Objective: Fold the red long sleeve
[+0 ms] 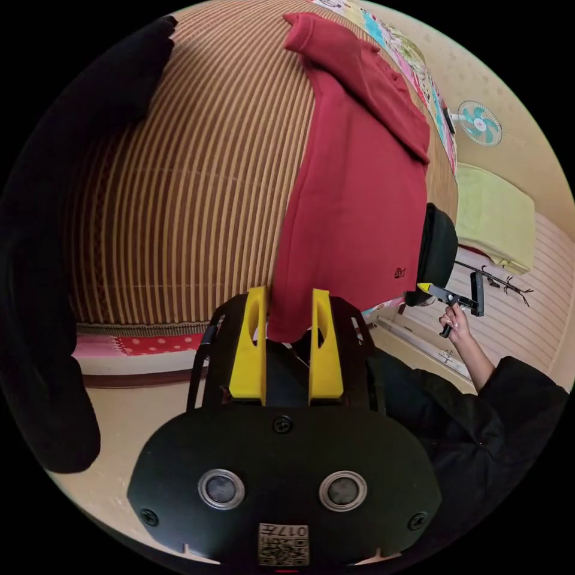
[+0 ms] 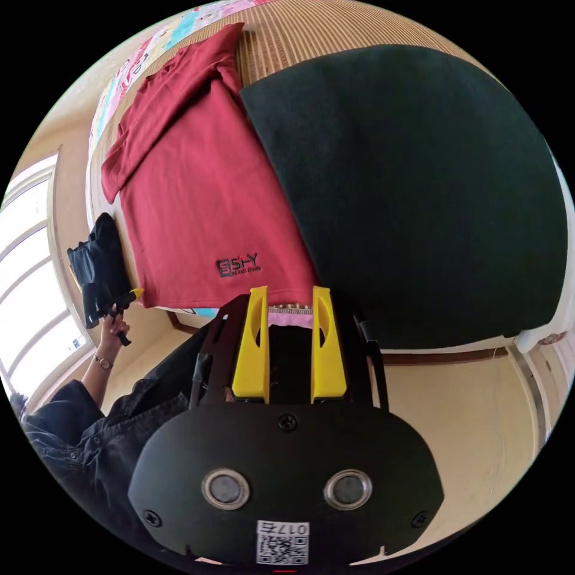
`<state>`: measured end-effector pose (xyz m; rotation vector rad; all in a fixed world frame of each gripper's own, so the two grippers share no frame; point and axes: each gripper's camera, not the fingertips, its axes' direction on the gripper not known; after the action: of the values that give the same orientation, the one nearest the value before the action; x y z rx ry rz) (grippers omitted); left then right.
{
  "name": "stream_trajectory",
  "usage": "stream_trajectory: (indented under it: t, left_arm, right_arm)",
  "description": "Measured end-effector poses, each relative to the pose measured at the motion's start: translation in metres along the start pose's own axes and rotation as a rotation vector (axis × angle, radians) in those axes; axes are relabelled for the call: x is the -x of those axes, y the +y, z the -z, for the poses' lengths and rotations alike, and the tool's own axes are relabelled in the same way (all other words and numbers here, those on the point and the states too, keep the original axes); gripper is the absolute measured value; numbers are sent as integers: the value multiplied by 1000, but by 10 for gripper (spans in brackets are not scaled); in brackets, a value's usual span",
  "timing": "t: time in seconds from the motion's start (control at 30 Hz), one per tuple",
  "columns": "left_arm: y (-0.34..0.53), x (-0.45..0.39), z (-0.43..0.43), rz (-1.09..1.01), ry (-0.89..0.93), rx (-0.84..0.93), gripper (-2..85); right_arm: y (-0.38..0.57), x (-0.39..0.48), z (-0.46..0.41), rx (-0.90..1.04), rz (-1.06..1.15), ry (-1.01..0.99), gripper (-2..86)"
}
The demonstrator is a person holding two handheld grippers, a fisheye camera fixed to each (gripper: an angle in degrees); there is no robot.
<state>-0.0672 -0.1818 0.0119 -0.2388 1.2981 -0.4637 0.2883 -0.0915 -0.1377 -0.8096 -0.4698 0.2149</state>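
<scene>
Striped woven matting (image 1: pixel 179 179) covers the bed top, and it serves as the landmark: everything else lies on it or at its edge. Toward one side of the mat a large dark cloth (image 2: pixel 413 197) spreads wide, its near edge reaching the mat's front border; in the left gripper view it is cut off by the picture's rim. Bare mat stays open between that cloth and the red long sleeve (image 1: pixel 353 197), which lies flat along the mat's other side, its hem at the front border and one sleeve folded across the upper body. In the right gripper view the dark cloth's edge seems to touch the shirt's side, though whether it overlaps is hard to tell. Beyond the mat's front border runs pale floor. The left gripper (image 1: pixel 290 335) has its yellow jaws spread apart, with the shirt's lower corner hanging between them, not pinched. The right gripper (image 2: pixel 290 335) likewise holds its jaws apart just off the hem, near the small printed logo (image 2: pixel 237 265).
</scene>
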Motion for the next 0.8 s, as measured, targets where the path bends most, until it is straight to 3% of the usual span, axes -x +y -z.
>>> stream_trajectory:
  t: [0.13,0.2,0.43,0.63,0.8]
  left_arm:
    - [10,-3,8,20,-56,30,49]
    - [20,-3,27,4,-1,18,27]
    - [46,38,105,93,-43,-39,15]
    - [54,79,127,183,110,-39,23]
    - [64,97,149,219,156,-58,25]
  right_arm:
    - [11,10,-7,-50,-20,43,119]
    - [15,14,-7,-61,-22,41,121]
    - [6,12,-34,-7,18,43,140]
    - [30,28,-46,17,111,-14,141]
    - [49,-13,-66,24,-82,-139,79]
